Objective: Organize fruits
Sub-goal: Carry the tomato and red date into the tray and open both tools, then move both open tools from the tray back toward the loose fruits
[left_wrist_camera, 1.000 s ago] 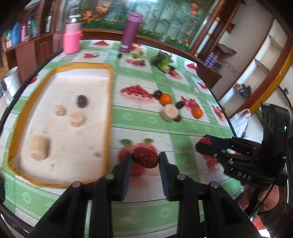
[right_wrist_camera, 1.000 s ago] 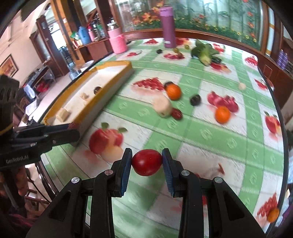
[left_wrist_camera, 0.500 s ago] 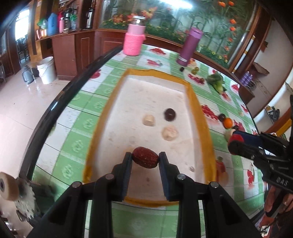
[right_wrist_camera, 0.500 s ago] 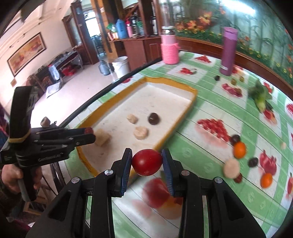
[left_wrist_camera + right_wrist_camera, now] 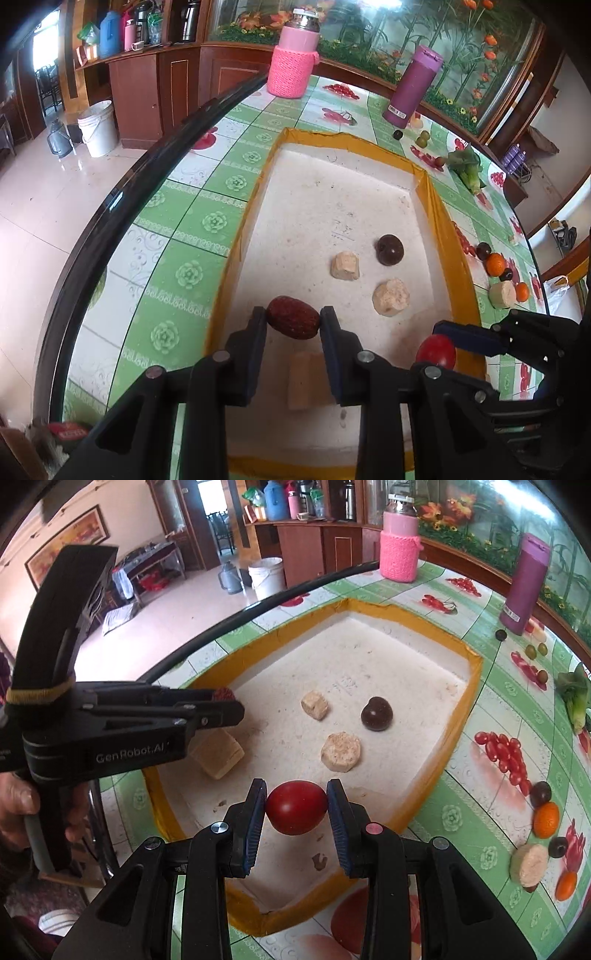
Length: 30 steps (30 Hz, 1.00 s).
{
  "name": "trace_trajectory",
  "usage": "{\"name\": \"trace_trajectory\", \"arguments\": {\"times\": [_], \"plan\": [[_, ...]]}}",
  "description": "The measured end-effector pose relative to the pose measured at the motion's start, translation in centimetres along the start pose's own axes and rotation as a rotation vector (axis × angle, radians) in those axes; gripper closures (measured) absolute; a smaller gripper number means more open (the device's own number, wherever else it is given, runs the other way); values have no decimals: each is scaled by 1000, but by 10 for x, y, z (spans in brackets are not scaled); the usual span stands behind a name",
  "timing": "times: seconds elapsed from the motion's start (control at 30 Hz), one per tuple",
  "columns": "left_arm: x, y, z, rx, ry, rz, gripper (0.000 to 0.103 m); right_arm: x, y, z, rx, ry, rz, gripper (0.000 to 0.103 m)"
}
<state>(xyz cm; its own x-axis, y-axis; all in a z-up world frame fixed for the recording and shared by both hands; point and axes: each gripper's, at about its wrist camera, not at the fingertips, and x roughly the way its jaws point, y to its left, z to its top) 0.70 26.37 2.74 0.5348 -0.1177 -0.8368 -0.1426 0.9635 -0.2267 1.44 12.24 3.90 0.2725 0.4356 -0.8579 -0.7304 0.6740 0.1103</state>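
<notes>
Two grippers, both over the yellow-rimmed tray (image 5: 439,221). L gripper (image 5: 293,325) clamps a wrinkled red date (image 5: 293,322); R gripper (image 5: 296,806) clamps a smooth red tomato (image 5: 296,806). Only R wrist view shows the person's hand (image 5: 22,805) on the L tool. In tray: 3 beige chunks, 1 dark round fruit (image 5: 376,714). On tablecloth outside the tray: 2 oranges, 1 beige chunk w/ dark fruits.

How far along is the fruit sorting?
Partway. Four pieces already lie in the tray, including a dark fruit. In hand: the left claw grips a date and the right claw a tomato, both over the tray. Oranges and others wait on the table.
</notes>
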Motion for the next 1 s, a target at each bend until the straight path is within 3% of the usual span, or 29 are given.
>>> {"name": "trace_trajectory", "arguments": {"times": [0.63, 1.0], "plan": [[18, -11, 5, 109, 22, 98, 70, 24, 6, 1, -92, 51, -46, 70], [3, -12, -4, 113, 3, 119, 61, 17, 5, -2, -80, 35, -59, 68]]}}
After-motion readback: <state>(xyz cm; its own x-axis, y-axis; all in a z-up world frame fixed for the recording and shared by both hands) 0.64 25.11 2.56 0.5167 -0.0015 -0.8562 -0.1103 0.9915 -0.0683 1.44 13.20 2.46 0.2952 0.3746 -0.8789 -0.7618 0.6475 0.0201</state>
